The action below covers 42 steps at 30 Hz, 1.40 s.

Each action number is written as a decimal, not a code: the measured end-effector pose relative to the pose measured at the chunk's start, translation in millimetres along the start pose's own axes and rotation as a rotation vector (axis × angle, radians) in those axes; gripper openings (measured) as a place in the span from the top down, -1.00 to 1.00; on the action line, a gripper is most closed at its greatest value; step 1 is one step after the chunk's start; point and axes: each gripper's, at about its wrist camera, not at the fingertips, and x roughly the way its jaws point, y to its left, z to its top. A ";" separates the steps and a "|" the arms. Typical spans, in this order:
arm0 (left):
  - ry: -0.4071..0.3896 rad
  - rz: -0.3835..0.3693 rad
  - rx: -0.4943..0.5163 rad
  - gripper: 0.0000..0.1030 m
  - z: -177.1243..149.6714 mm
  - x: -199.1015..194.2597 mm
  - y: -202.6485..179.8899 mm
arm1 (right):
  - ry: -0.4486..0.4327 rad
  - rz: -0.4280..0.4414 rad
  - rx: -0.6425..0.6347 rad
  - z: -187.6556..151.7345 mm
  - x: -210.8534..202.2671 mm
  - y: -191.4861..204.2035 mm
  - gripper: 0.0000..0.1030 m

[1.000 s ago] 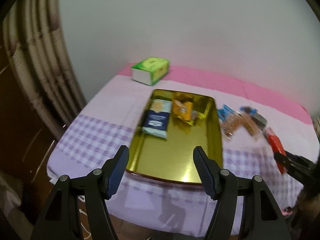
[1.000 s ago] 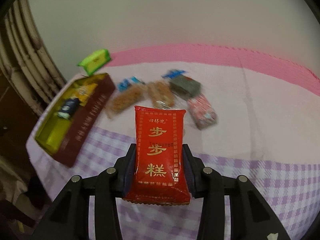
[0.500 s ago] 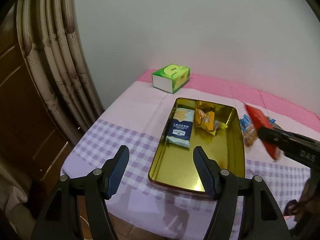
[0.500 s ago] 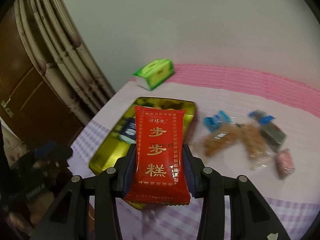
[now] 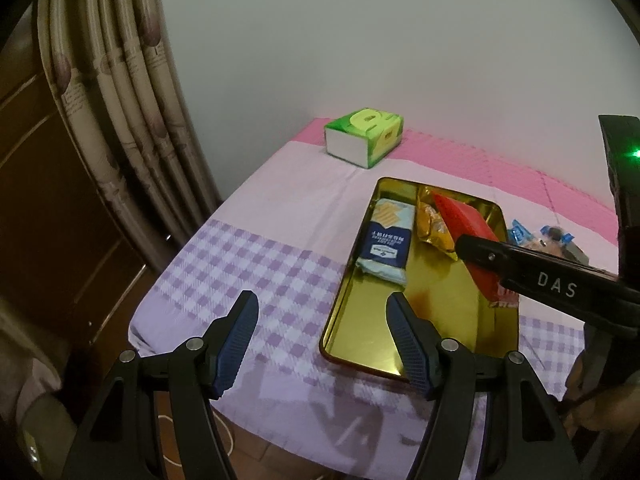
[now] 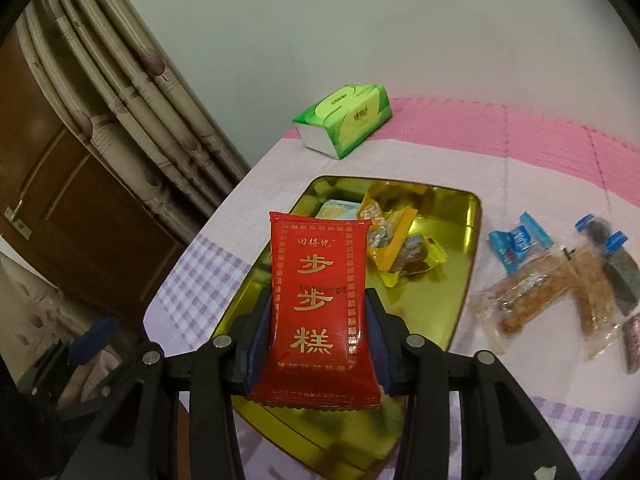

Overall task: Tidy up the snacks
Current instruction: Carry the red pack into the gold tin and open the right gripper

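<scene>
While the left tongs gape empty, the right tongs clamp a red foil snack packet over the gold rectangular metal tray.

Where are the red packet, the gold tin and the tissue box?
red packet point(image 6: 318, 312), right wrist view, middle of its printed front
gold tin point(image 5: 436, 312), left wrist view, bare floor near its front
tissue box point(image 5: 366, 130), left wrist view, its green top
</scene>
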 end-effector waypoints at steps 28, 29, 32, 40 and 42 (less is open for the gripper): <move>0.006 0.109 -0.086 -0.30 1.4 7.3 21.7 | 0.117 0.003 0.096 -12.2 59.0 19.8 0.17; 0.006 0.109 -0.084 -0.30 1.7 7.4 21.5 | 0.118 0.008 0.102 -12.8 59.7 20.0 0.16; 0.001 0.111 -0.082 -0.30 1.6 7.1 21.0 | 0.115 0.023 0.111 -13.2 60.5 20.8 0.14; -0.010 0.114 -0.056 -0.30 1.3 6.2 18.1 | 0.076 0.083 0.134 -9.2 48.8 22.6 0.14; -0.007 0.113 -0.053 -0.30 1.6 6.4 17.7 | 0.056 0.079 0.125 -8.5 42.9 23.2 0.12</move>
